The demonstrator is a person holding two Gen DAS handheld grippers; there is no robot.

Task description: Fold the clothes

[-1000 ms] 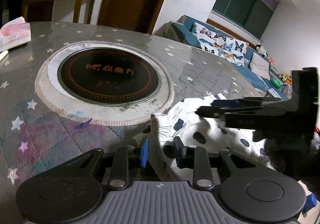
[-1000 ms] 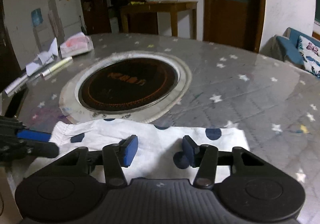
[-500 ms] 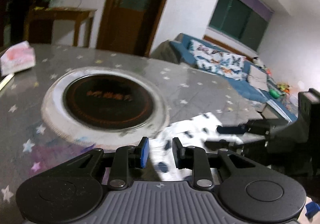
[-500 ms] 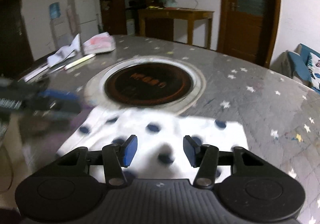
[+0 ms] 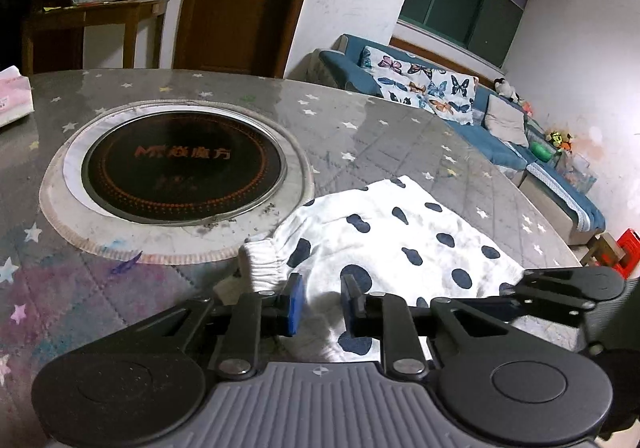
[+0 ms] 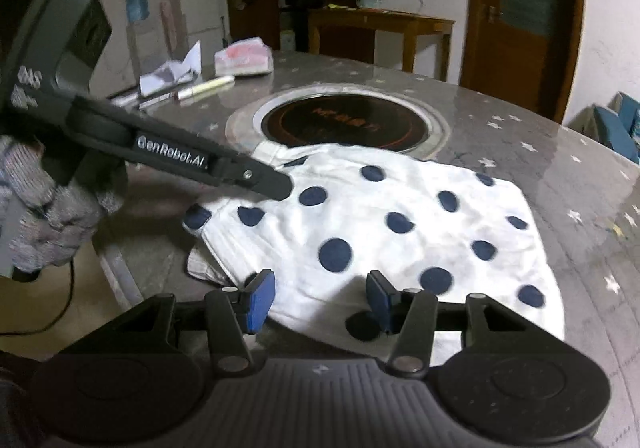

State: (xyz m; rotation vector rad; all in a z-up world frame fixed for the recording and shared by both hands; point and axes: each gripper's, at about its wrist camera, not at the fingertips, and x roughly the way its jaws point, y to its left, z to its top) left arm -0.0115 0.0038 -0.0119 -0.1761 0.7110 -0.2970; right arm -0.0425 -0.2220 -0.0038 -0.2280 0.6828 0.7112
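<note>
A white garment with dark blue dots lies folded on the grey star-patterned table, just in front of the round black hob. It also shows in the left wrist view, with its elastic hem at the near left. My left gripper is open and empty, held over the garment's near edge; in the right wrist view its finger reaches over the garment's far left corner. My right gripper is open and empty above the garment's near edge; its arm shows at the right.
A round black induction hob with a pale ring is set into the table. A pink tissue pack, crumpled paper and a pen lie at the far left. A blue sofa stands beyond the table.
Both grippers swung up and back and now sit over the garment's near edge. The garment lies folded flatter and more compact. The right gripper's jaws stand wider apart.
</note>
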